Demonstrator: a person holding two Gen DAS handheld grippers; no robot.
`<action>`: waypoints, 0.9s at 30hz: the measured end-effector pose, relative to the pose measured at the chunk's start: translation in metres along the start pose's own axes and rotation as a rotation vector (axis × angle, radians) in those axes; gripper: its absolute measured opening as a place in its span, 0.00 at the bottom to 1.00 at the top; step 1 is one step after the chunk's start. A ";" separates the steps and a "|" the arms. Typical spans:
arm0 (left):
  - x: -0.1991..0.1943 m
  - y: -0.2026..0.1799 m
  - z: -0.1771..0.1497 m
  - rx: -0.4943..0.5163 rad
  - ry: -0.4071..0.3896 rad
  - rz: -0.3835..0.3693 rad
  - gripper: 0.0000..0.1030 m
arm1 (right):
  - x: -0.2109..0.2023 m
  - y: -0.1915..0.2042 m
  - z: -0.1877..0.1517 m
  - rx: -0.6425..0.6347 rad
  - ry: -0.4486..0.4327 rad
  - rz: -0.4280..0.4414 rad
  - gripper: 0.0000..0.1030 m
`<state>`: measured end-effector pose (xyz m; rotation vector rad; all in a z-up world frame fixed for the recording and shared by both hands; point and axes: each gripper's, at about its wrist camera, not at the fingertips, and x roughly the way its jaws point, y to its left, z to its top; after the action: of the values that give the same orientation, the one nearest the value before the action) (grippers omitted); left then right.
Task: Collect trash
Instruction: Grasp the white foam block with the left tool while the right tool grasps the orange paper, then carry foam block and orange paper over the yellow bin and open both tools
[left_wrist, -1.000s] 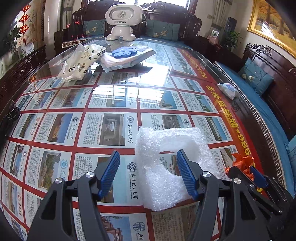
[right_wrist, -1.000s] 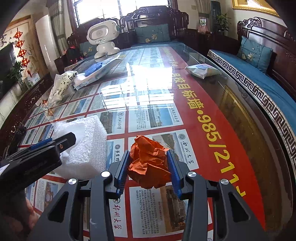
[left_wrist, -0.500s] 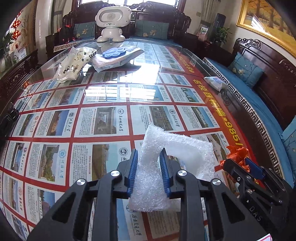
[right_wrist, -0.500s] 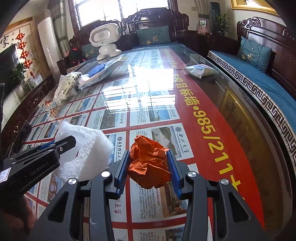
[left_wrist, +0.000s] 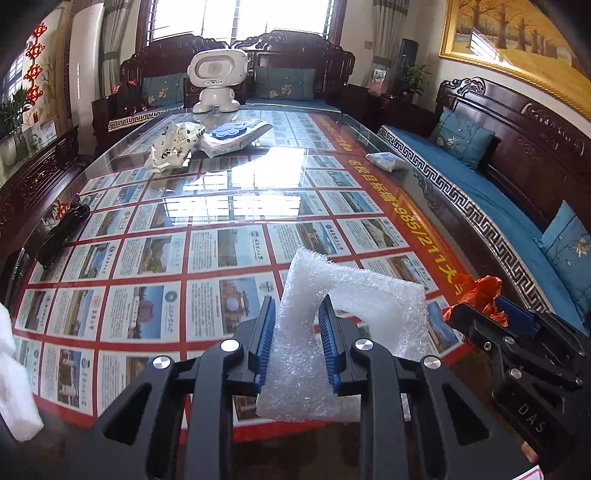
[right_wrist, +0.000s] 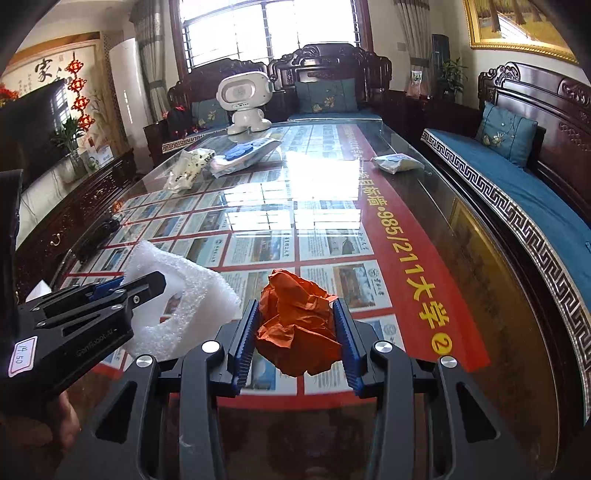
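Right now your white foam sheet (left_wrist: 332, 314) is pinched between the fingers of the left gripper (left_wrist: 297, 343), which are clamped on a fold of it, with the rest hanging free above the counter (left_wrist: 229, 206). Beside it, the crumpled orange paper (right_wrist: 297, 325) sits squeezed between the fingers of the right gripper (right_wrist: 295, 341), also clear of the glass. So you have both pieces in hand, and the step looks like the carry: picking is done for these two and they have yet to be dropped anywhere. No bin shows in either view, so your next move calls for finding one and bringing both loads over it before you let the fingers part. Mind the foam, since the loose end may swing or slip from so narrow a bite. Farther up the counter a printed plastic bag (left_wrist: 173, 147), a flat packet with a blue flower-shaped piece (left_wrist: 236, 134) and a small white pack (right_wrist: 397, 162) near the right edge wait, with a white toy robot (right_wrist: 245, 101) at the far end.
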<state>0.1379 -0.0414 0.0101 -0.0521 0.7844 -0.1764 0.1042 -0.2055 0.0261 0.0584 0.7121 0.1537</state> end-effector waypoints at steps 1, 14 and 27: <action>-0.008 -0.003 -0.007 0.005 -0.001 -0.005 0.25 | -0.011 0.005 -0.008 -0.005 -0.002 0.011 0.39; -0.107 -0.037 -0.101 0.129 -0.048 -0.052 0.25 | -0.117 0.016 -0.087 -0.031 -0.044 0.021 0.39; -0.163 -0.061 -0.223 0.238 0.001 -0.176 0.25 | -0.187 0.009 -0.220 -0.063 0.051 -0.001 0.39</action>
<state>-0.1412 -0.0681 -0.0272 0.1047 0.7553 -0.4360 -0.1807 -0.2267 -0.0180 -0.0061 0.7580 0.1774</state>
